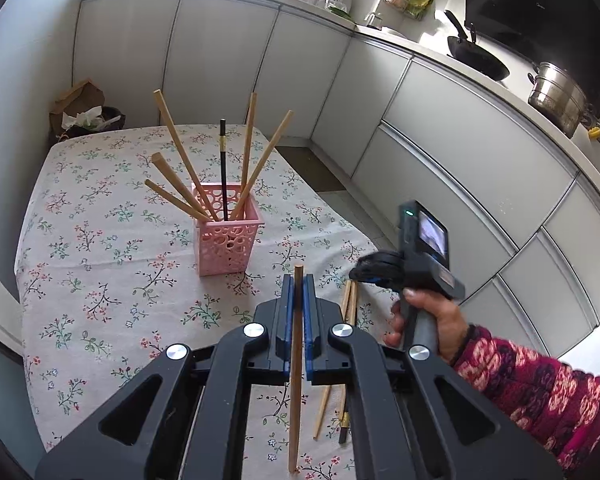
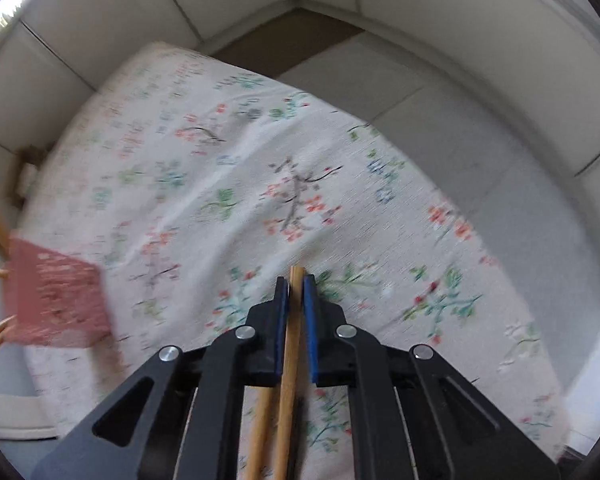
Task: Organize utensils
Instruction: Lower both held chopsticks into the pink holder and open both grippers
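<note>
mid-transfer: the left claw (image 1: pixel 298 280) is clamped on one wooden chopstick (image 1: pixel 296 380), and the right claw (image 2: pixel 296 280) grips two chopsticks (image 2: pixel 288 380). next, each must be tipped upright over the pink basket (image 1: pixel 226 240) mid-tabletop (image 1: pixel 100 280). the basket holds six: five wooden, one black. about three lie near the right edge.

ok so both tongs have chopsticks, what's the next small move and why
Probably carry the left tongs, shut on a wooden chopstick, forward over the pink basket and lower it in. The basket stands straight ahead, already holding other chopsticks.
</note>
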`<state>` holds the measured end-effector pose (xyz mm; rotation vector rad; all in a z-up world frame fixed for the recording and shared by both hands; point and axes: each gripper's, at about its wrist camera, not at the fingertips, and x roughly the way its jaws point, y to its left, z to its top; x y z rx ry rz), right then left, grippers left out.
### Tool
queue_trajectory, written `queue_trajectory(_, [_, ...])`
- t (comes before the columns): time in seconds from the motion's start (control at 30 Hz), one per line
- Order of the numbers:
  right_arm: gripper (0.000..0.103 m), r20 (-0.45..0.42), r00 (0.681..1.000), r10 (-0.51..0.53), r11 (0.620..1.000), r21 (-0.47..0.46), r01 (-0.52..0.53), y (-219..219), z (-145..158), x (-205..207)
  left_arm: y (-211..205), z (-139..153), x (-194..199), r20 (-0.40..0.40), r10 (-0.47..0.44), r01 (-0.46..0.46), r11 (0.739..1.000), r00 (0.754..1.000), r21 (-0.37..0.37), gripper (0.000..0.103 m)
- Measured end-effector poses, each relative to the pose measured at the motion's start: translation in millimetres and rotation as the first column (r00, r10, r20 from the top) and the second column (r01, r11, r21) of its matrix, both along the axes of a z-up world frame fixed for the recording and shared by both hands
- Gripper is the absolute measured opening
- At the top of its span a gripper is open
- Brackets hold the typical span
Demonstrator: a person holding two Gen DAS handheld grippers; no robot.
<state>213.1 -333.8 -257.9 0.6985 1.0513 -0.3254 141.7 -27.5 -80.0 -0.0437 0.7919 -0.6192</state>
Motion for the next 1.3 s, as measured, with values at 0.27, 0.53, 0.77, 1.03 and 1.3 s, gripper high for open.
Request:
queue_trajectory(0.27, [0.008,0.290,0.934,0.208,0.968,-0.200,-0.153,49,78,-74,7,5,-21,0.019,0.056,-0.056,0.998,0.998,-0.021,0.004])
queue_trajectory(0.53, [0.008,0.429,0.816,0.387,0.903,-0.353,-0.243,99,145,-152,5,24,-42,0.038,0.077,-0.077,0.997,0.996,0.001,0.004])
queue_trajectory(0.77, [0.008,0.491,0.761,0.425,0.888,-0.390,-0.244,102,192,-177,-1,48,-56,0.086,0.086,-0.088,0.996,0.993,0.018,0.004])
queue_trajectory(1.03, [0.008,0.539,0.728,0.425,0.887,-0.408,-0.215,90,234,-174,-5,72,-52,0.137,0.110,-0.116,0.993,0.984,0.036,0.004])
queue_trajectory(1.3, [0.008,0.556,0.706,0.438,0.871,-0.458,-0.179,83,256,-160,-7,100,-33,0.178,0.128,-0.132,0.991,0.976,0.009,0.004])
